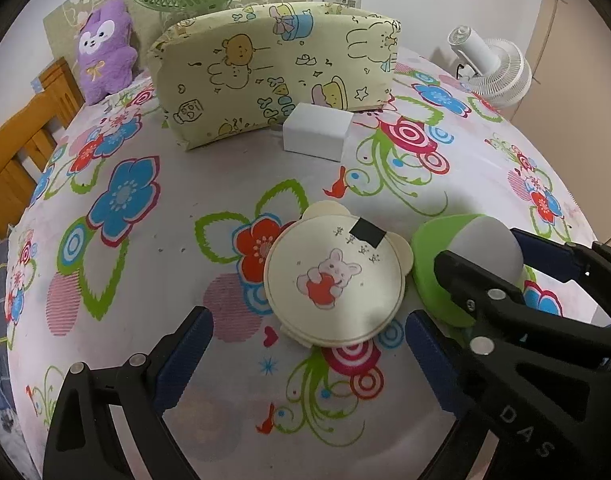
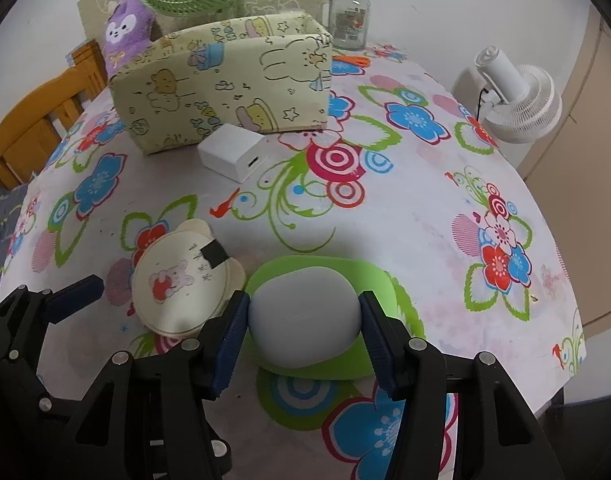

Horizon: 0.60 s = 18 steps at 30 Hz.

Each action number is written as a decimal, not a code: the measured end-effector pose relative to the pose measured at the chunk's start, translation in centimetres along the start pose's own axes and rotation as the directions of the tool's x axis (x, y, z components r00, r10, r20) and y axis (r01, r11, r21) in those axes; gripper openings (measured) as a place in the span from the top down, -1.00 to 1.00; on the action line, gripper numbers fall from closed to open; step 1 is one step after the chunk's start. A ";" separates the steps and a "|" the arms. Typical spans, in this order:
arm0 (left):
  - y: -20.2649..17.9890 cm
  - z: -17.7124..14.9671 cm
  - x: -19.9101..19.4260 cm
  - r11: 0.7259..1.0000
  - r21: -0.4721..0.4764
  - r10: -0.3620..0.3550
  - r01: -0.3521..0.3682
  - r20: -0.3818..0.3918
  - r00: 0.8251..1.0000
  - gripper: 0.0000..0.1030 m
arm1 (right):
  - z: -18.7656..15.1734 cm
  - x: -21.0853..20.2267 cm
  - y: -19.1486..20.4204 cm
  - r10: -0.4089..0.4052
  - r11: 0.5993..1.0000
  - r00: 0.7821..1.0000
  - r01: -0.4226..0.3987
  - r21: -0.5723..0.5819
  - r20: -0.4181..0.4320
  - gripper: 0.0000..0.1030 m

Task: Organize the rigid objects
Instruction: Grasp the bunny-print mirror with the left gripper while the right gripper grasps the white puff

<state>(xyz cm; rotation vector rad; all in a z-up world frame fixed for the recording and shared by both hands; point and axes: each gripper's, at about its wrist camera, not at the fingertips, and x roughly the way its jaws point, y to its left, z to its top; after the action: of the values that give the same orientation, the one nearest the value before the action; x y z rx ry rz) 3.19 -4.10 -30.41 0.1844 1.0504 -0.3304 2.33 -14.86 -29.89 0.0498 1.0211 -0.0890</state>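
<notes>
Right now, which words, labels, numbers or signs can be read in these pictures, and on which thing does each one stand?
"DAS": raised letters on the black right gripper body, seen from the left wrist; the word may run on out of view.
Round bunny lid: small dark marks beside the black tape, too small to read.
Glass jar: printed label, too blurred to read.
Cartoon box: drawings only, no words readable.

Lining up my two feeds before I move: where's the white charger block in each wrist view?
Left wrist: white charger block sits upper centre, right in front of the yellow cartoon-print box.
Right wrist: white charger block sits upper left of centre, its port facing right, below the same box.
Shared landmark: the yellow cartoon-print box.
</notes>
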 end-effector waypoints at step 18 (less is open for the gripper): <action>-0.4 2.3 1.5 0.999 0.042 -0.018 0.018 0.009 1.000 -0.61 | 1.6 1.2 -1.0 -0.008 0.998 1.000 0.009 0.058 -0.012 -0.14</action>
<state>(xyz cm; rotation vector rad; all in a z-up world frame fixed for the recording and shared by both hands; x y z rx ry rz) 5.58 -5.44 -30.63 0.2110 1.0372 -0.3692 4.25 -16.07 -30.04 0.0989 1.0305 -0.1262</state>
